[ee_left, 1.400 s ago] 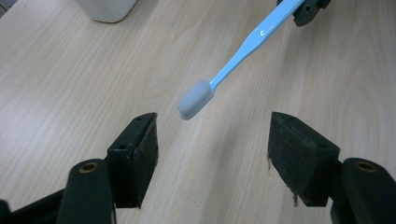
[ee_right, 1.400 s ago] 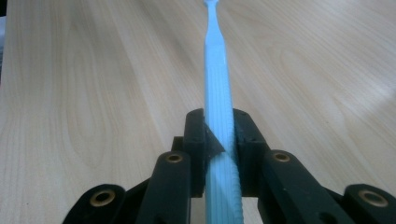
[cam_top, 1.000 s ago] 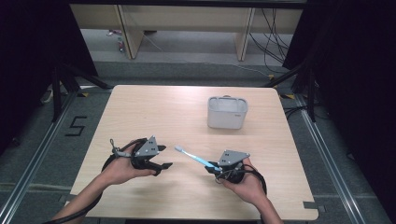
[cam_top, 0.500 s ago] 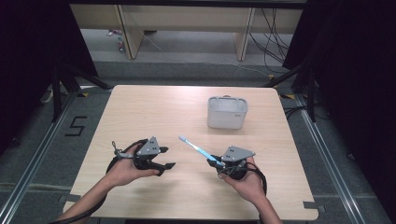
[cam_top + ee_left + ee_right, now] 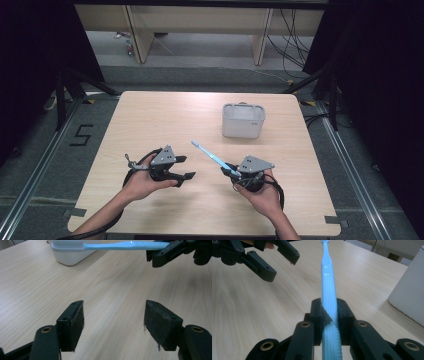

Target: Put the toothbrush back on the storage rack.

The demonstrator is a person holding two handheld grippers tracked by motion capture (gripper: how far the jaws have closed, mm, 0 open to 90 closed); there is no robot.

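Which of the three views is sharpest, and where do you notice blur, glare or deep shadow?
High view: evenly lit pale wooden table, black surroundings, all fairly sharp. Left gripper view: the open left gripper looks crisp, while the white plastic container is softer. Right gripper view: a glare patch sits on the light blue plastic toothbrush, whose near end blurs in the closed right gripper.

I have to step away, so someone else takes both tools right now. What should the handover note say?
Right tool: shut on the blue toothbrush, gripping its handle, head pointing away, held above the table.
Left tool: open, holding nothing, low over bare wood, facing the toothbrush.
White container: upright at the far right of the table, apart from both tools.
Done: toothbrush picked up.
Left: probably carrying it to the container, or passing it to the left tool.
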